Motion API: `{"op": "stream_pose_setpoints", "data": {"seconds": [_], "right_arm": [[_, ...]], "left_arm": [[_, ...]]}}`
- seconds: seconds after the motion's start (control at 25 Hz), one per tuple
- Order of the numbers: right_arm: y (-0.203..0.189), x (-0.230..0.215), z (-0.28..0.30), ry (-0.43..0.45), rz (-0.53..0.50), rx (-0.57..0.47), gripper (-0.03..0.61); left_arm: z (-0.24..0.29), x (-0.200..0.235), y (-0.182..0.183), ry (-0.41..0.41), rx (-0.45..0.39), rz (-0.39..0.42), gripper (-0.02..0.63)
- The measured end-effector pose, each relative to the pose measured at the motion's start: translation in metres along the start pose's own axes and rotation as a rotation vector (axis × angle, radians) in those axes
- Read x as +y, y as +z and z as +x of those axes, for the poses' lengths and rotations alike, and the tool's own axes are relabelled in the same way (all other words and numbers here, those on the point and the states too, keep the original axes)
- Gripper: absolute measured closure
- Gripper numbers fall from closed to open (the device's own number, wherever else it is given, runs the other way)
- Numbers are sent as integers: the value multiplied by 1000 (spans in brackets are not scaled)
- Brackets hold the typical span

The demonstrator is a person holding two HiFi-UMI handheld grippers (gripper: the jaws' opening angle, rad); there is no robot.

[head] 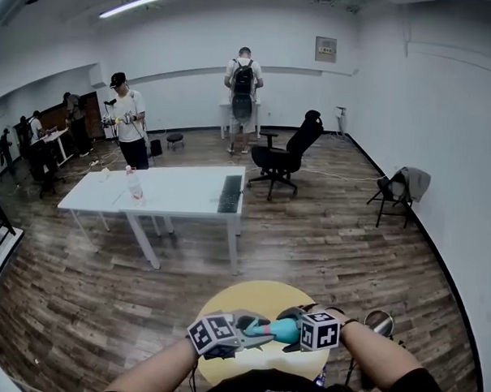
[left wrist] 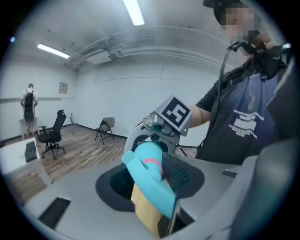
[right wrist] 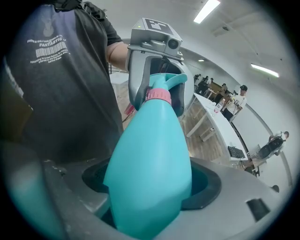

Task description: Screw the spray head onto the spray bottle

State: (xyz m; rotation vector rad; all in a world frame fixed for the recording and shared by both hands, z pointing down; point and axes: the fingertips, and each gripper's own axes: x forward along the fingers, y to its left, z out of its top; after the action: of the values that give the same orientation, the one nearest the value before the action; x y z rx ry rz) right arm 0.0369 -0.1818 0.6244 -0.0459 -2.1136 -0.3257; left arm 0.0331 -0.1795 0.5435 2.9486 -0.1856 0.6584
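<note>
Right tool (right wrist: pixel 152 183), wide, around spray bottle (right wrist: pixel 151 136)

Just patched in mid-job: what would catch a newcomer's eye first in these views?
The teal plastic spray bottle fills the right gripper view, clamped by its body in the right gripper. At its neck, the teal spray head with a pink collar sits between the pads of the left gripper, both held above the round yellow table in front of the person. Behind, a long white table stands on the wooden floor.
</note>
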Motion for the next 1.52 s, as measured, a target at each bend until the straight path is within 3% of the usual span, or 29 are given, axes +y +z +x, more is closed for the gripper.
{"op": "stream_pose_setpoints", "data": {"seconds": [0.08, 0.2, 0.24, 0.32, 0.44, 0.52, 0.6, 0.64, 0.8, 0.96, 1.12, 1.2, 1.36, 1.52], "right_arm": [[-7, -4, 0, -15, 31, 1, 166], [-38, -10, -3, -55, 122, 20, 166], [-47, -10, -5, -61, 151, 23, 166], [-56, -10, -6, -67, 171, 30, 165], [-33, -10, 0, -61, 107, 21, 164], [-8, -10, 7, -42, 42, 14, 166], [-3, -4, 15, -4, -14, 40, 164], [-5, 2, 17, 24, -22, 41, 165], [-4, 7, 15, 40, -32, 22, 167], [0, 0, 18, 45, -13, -2, 167], [-25, -6, 11, 15, 117, -21, 167], [-46, -8, 6, -6, 173, -18, 167], [-44, -11, 3, -18, 161, -16, 167], [-9, -20, 17, -27, 47, 13, 167]], "left_arm": [[-12, 14, 7, 46, -97, -121, 392], [-55, 48, 9, 109, -285, -363, 267], [-69, 58, 5, 127, -320, -420, 267], [-79, 65, -2, 134, -316, -456, 267], [-48, 44, -3, 62, -186, -371, 267], [-15, 23, -6, 9, -57, -247, 268], [6, 7, -15, -14, 71, -66, 400], [10, 1, -19, -22, 115, 7, 399], [9, -7, -21, -22, 160, 112, 402], [1, 7, -17, 32, 77, 5, 394], [-45, 39, -5, 134, -194, -256, 279], [-70, 52, -9, 169, -252, -333, 279], [-60, 48, -16, 144, -166, -295, 279], [-3, 24, -23, 32, 15, -135, 272]]}}
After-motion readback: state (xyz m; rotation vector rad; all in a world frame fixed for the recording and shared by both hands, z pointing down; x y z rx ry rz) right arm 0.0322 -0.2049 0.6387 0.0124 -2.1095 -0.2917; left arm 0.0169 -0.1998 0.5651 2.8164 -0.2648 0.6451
